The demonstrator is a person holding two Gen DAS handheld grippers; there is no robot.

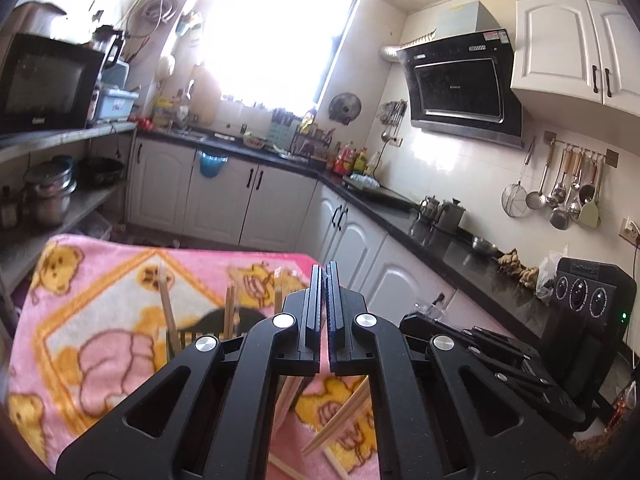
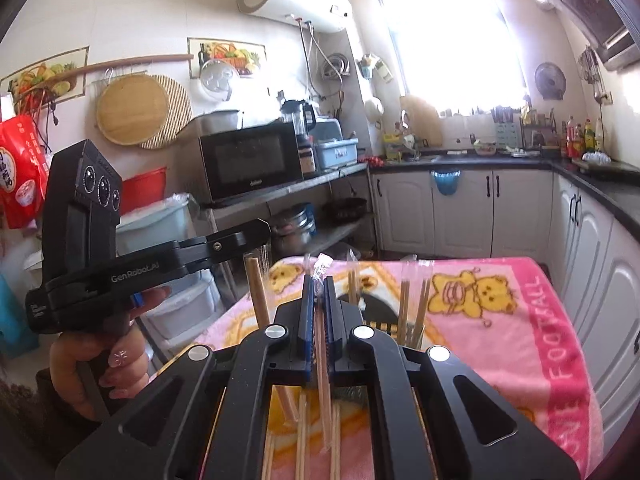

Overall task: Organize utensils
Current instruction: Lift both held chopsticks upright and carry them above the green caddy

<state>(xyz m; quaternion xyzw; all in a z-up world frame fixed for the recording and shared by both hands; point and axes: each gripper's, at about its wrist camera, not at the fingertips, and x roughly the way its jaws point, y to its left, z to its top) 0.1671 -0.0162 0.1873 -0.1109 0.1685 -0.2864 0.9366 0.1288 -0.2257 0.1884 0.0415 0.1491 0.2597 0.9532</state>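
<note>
chopsticks (image 2: 320, 344) wrapped, clenched in right gripper (image 2: 319, 292) jaws | left gripper (image 1: 324, 276) jaws closed, empty

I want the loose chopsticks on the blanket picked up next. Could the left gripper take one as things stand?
Probably yes: the left gripper is shut on nothing, and loose chopsticks lie uncovered just beneath it.

White lettering "GenRobot.AI" stands on the side of the left gripper (image 2: 256, 236), at the left of the right wrist view. White letters reading "FOOTBALL", with a partly cut "…VE" below them, run up the dark pink border of the blanket (image 2: 560, 360) at lower right. Other labels are too small or blurred to read.
</note>
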